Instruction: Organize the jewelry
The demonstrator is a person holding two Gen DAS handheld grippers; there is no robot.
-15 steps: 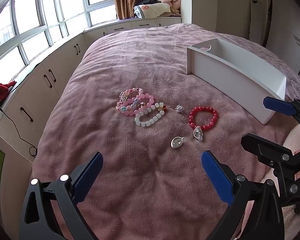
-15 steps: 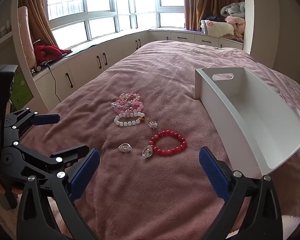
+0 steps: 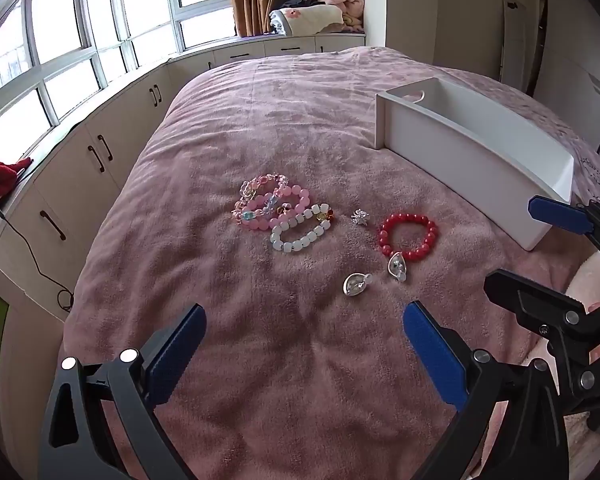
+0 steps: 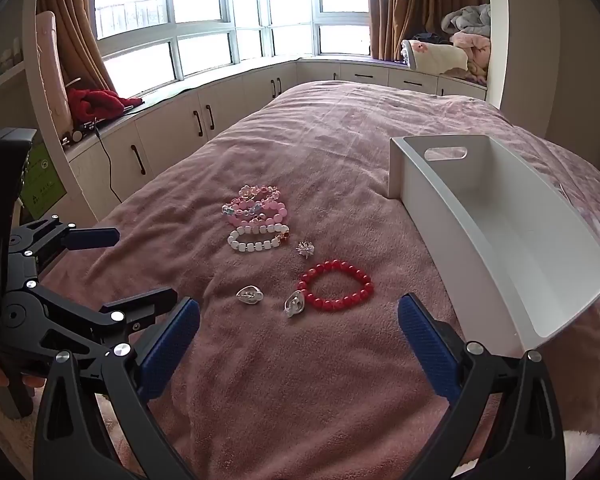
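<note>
On the pink bedspread lie a red bead bracelet (image 3: 408,236) (image 4: 336,286), a white bead bracelet (image 3: 300,232) (image 4: 258,238), a pile of pink bracelets (image 3: 268,202) (image 4: 256,204), a small silver flower piece (image 3: 360,217) (image 4: 306,249) and two silver clips (image 3: 356,283) (image 4: 250,295). A white empty bin (image 3: 472,160) (image 4: 500,240) stands to the right. My left gripper (image 3: 304,340) is open and empty, short of the jewelry. My right gripper (image 4: 300,328) is open and empty, just short of the red bracelet.
White cabinets (image 3: 80,168) under a curved window line the bed's left side. A red cloth (image 4: 96,102) and a cable lie on the sill. Folded blankets (image 4: 456,56) sit at the far end. Each gripper shows in the other's view (image 3: 560,280) (image 4: 80,280).
</note>
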